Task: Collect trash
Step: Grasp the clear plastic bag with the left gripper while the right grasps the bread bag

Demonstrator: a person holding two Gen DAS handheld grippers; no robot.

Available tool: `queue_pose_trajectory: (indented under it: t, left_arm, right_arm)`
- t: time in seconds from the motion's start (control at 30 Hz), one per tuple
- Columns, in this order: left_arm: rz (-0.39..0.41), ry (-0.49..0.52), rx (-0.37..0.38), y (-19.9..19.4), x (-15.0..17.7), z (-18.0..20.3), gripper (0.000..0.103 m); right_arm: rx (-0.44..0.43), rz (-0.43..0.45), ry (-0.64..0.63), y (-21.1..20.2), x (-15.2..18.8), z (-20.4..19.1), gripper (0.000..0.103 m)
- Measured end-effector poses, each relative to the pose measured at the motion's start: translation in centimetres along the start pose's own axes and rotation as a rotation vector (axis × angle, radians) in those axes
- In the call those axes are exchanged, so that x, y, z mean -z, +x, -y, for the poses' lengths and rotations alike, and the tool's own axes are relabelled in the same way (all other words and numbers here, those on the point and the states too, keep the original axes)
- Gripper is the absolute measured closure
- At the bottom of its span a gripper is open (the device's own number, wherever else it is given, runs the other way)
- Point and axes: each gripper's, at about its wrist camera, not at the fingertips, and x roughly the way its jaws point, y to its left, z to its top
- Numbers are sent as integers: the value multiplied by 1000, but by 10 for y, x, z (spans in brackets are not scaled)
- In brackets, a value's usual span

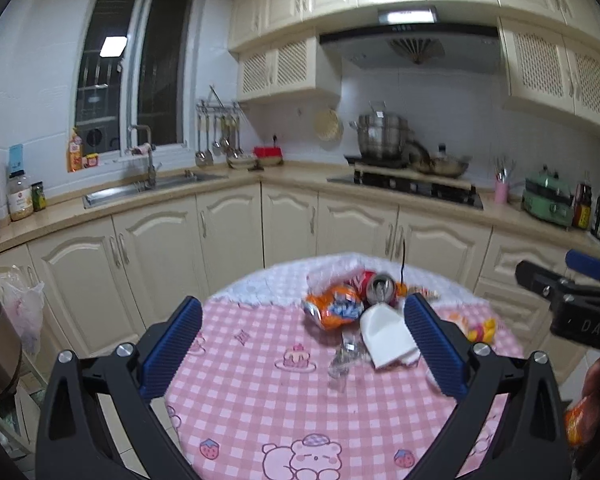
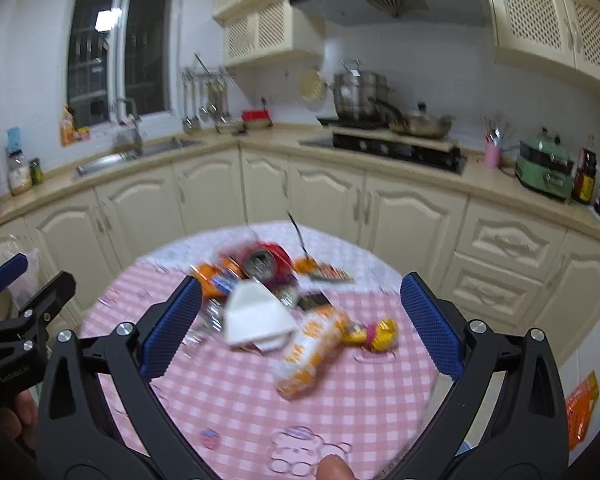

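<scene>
A round desk [image 1: 260,400] under a pink checked cloth carries a small heap of trash at its far side, and both the left tongs [image 1: 304,344] and the right tongs [image 2: 300,328] hang spread wide and empty above it. Largest is an orange-and-white snack bag [image 2: 308,356], likely light, crinkly and slippery, best pinched at a flattened end. The white paper cup [image 2: 252,316] and dented red can [image 2: 266,264] probably crush easily, so grip their sides.

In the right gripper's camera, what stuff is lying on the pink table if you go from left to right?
White paper cup → orange-and-white snack bag → yellow wrapper. The cans behind them overlap, so I left those out.
</scene>
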Motion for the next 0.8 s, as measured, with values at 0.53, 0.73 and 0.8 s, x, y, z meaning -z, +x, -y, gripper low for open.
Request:
queue_pose_trajectory:
  t: [0.53,0.73,0.8]
  left_arm:
    - [-375,224,41,177,66,30,4]
    - [-422,188,107,210,64,19,5]
    - [-431,171,161,213,64,18,21]
  right_arm:
    - [77,-282,84,96,67,66,6]
    - [-36,-376,120,115,85,67,6]
    - [-94,-391,115,119,87,57,6]
